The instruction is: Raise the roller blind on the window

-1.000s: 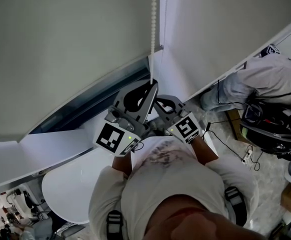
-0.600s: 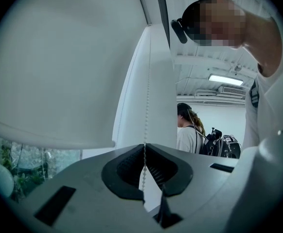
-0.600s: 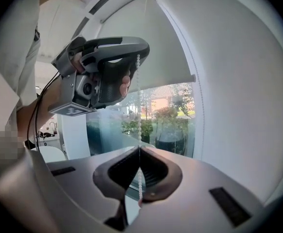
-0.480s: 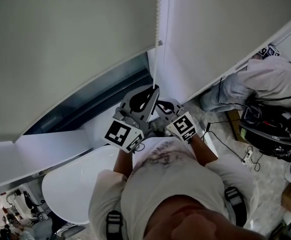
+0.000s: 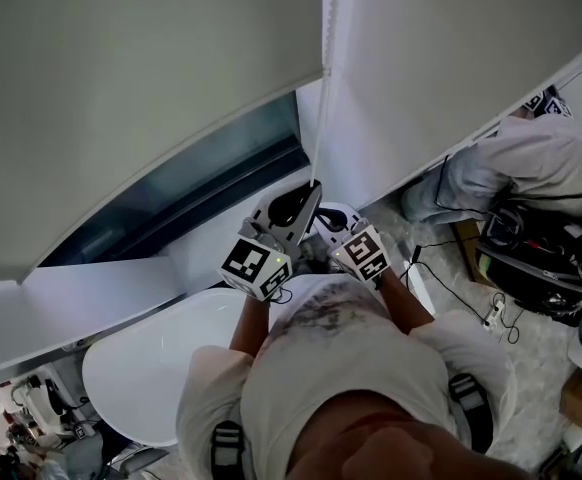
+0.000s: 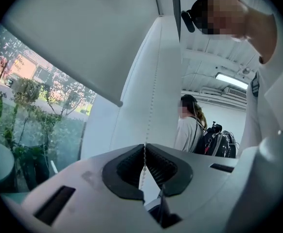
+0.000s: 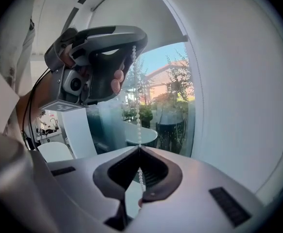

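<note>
Both grippers have sunk along the bead chain (image 5: 320, 128) in the head view, and the roller blind (image 5: 141, 88) hem sits higher, baring more window glass (image 5: 191, 188). The left gripper (image 5: 313, 188) is just above the right gripper (image 5: 327, 214).

Left gripper view: its jaws are pressed together, pinching the chain at their tips, with the blind hanging up and to the left.

Right gripper view: its jaws are likewise clamped on the chain, directly below the left gripper.

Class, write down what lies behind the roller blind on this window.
Below the roller blind a strip of window glass shows, with trees outside. The glass higher up is hidden by the fabric.
</note>
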`<control>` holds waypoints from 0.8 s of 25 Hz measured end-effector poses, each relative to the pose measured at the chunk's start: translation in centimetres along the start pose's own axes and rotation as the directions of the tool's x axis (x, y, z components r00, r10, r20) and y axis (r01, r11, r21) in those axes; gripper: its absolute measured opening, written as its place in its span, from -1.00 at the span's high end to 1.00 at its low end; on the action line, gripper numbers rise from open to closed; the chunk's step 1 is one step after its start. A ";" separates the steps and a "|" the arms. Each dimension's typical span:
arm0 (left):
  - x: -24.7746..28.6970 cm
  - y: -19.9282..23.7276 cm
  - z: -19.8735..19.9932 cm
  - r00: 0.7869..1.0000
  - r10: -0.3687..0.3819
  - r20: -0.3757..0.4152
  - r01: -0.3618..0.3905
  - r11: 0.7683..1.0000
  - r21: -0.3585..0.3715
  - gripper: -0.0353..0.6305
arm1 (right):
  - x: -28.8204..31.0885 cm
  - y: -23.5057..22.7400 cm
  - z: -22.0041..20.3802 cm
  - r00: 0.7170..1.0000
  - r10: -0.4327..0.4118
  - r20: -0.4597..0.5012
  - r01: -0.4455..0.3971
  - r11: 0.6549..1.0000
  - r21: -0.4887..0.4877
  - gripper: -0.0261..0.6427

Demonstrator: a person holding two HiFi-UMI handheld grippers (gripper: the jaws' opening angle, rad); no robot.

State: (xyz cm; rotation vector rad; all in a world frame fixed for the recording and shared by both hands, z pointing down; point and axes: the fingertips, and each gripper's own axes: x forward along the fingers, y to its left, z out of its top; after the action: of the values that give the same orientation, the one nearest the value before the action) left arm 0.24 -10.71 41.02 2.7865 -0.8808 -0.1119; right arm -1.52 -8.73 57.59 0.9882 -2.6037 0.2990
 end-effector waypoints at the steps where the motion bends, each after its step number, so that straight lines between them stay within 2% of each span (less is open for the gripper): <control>1: 0.1 0.1 -0.4 1.000 0.000 -0.009 0.000 1.000 -0.001 0.85 | 0.1 -0.1 -0.4 1.000 0.001 -0.010 -0.001 1.000 0.002 0.74; 7: -0.3 0.6 -3.2 0.998 0.010 -0.064 -0.011 0.999 -0.030 0.85 | 0.7 0.0 -3.5 0.995 0.008 -0.095 -0.006 1.000 0.023 0.74; 15: 0.0 1.6 -6.4 0.993 0.033 -0.115 -0.039 0.998 -0.044 0.85 | 1.8 0.0 -6.4 0.988 0.032 -0.153 -0.028 0.999 0.029 0.74; 20: -0.1 1.9 -6.1 0.992 0.047 -0.116 -0.051 0.998 -0.033 0.85 | 1.4 0.4 -6.2 0.990 0.042 -0.131 -0.042 0.999 -0.001 0.74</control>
State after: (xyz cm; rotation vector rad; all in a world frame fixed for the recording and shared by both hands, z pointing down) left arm -0.07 -11.02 47.39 2.7052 -0.9091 0.0405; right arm -1.31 -7.32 63.75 0.8826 -2.5075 0.3572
